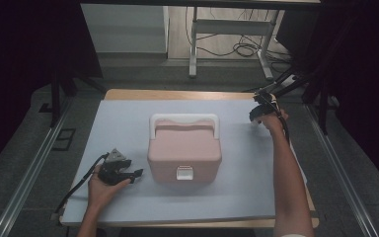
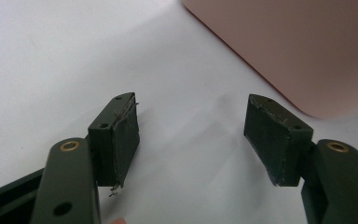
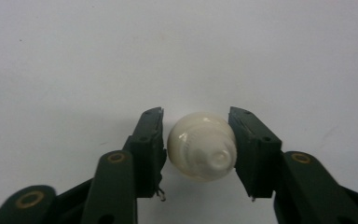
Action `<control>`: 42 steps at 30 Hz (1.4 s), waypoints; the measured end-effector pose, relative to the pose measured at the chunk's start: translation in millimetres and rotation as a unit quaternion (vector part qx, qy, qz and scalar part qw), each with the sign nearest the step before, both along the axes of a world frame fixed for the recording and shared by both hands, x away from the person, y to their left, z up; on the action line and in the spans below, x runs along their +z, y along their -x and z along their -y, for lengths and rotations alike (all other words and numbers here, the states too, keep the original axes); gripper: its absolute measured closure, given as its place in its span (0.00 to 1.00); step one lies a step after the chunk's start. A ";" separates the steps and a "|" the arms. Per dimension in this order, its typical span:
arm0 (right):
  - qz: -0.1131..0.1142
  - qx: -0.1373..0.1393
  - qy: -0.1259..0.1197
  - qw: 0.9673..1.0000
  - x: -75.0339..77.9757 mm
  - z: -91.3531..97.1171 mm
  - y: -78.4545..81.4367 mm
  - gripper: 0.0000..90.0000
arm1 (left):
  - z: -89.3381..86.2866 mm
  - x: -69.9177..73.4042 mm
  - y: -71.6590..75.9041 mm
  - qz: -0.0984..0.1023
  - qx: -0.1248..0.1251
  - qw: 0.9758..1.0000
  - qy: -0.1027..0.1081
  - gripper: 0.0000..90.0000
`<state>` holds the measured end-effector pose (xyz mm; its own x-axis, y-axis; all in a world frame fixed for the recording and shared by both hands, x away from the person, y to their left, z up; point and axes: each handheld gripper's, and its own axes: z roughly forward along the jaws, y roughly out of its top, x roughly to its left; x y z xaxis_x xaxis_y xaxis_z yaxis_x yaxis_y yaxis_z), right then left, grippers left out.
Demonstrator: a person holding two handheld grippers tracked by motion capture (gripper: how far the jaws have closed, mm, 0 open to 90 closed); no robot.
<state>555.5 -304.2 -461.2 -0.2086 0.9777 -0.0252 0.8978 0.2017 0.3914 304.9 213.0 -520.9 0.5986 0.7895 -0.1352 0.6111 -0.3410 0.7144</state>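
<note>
Sitting between the two black pads of the right claw [image 3: 196, 144], the small white bulb-shaped object [image 3: 202, 145] rests on the pale table [image 1: 128, 123]. In the right gripper view both pads touch its sides, so the claw is clenched on it. In the high view this claw [image 1: 259, 116] is near the far right corner of the table, close to the edge, and the white object is too small to make out there. Wide bare surface lies between it and the pink box [image 1: 185, 148] in the middle. The left claw [image 1: 131, 175] rests near the box's left front corner, released, with nothing between its pads. The left gripper view brings the rounded corner of the box [image 2: 303, 51] near, with free surface around the claw [image 2: 191, 133].
</note>
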 end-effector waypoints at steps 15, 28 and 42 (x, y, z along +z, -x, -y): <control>0.001 0.028 -0.002 1.000 4.9 -0.8 5.7 0.67 | -0.1 0.1 -0.2 -0.001 0.001 1.000 0.000 0.40; 0.010 0.069 0.002 0.998 20.5 -8.8 27.4 0.67 | -0.4 0.0 -1.0 -0.001 0.001 1.000 0.003 0.40; 0.017 0.126 -0.007 0.992 42.8 -16.8 65.7 0.67 | -0.6 0.1 -2.1 -0.003 0.003 1.000 0.007 0.40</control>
